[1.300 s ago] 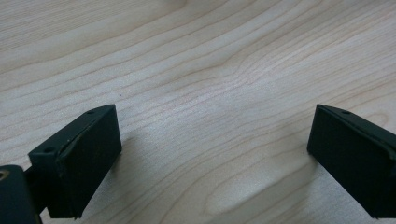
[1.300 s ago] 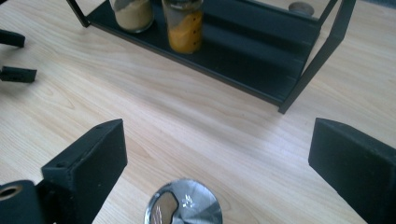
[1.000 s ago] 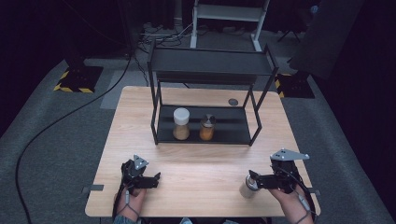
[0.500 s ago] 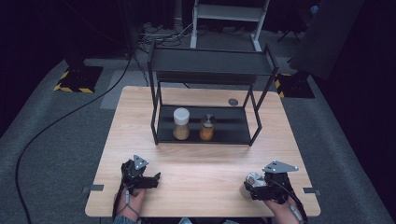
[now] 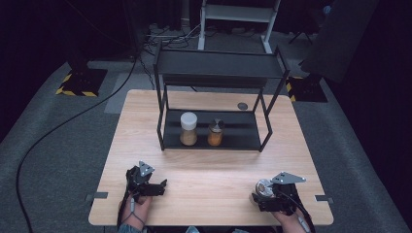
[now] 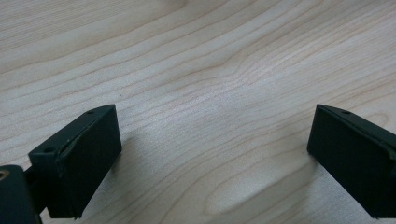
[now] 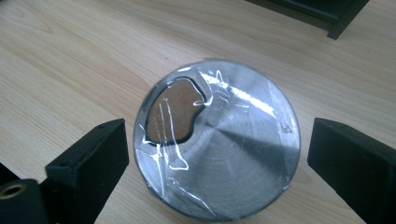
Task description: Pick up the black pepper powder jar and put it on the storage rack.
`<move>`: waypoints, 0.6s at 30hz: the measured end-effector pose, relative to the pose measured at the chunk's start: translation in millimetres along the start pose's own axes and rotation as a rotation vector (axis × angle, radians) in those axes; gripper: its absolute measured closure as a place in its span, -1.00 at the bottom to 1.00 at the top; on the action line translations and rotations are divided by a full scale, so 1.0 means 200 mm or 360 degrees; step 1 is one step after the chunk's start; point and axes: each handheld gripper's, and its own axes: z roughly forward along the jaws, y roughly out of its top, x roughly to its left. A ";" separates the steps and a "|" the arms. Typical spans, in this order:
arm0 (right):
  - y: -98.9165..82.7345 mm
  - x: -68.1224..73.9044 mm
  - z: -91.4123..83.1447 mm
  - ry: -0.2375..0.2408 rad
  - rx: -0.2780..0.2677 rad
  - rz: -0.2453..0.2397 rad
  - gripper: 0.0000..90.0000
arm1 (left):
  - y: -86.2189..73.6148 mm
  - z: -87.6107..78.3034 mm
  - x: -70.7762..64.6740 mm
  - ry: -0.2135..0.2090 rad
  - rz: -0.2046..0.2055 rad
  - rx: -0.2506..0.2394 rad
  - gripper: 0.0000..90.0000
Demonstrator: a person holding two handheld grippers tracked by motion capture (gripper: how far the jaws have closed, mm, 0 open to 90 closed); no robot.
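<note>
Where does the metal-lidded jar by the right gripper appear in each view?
High view: the metal-lidded jar stands near the table's front right edge, just left of the right gripper.
Left gripper view: bare wood between its open jaws, no jar.
Right gripper view: the jar sits centre frame, seen from above, between the open jaws with gaps on both sides.
Shared landmark: the black rack, whose foot enters the right gripper view's top right.

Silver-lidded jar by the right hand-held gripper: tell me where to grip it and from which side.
Grip the silver-lidded jar across its round wall just below the lid, coming down from above. It stands upright, and the right hand-held gripper already has its open jaws either side, apart from it.
</note>
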 end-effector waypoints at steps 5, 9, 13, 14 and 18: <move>-0.01 -0.01 0.02 0.0005 0.0018 0.0004 -0.81 | 0.00 0.00 0.00 0.0000 0.0000 0.0000 -0.94; -0.02 -0.01 0.04 0.0014 0.0035 -0.0015 -0.68 | 0.00 0.00 0.00 0.0000 0.0000 0.0000 -0.94; -0.02 -0.01 0.06 0.0023 0.0064 -0.0022 -0.54 | 0.00 0.00 0.00 0.0000 0.0000 0.0000 -0.94; -0.02 -0.02 0.07 0.0033 0.0072 -0.0027 -0.48 | 0.00 0.00 0.00 0.0000 0.0000 0.0000 -0.94; -0.02 -0.02 0.08 0.0046 0.0083 -0.0046 -0.35 | 0.00 0.00 0.00 -0.0001 0.0002 -0.0002 -0.94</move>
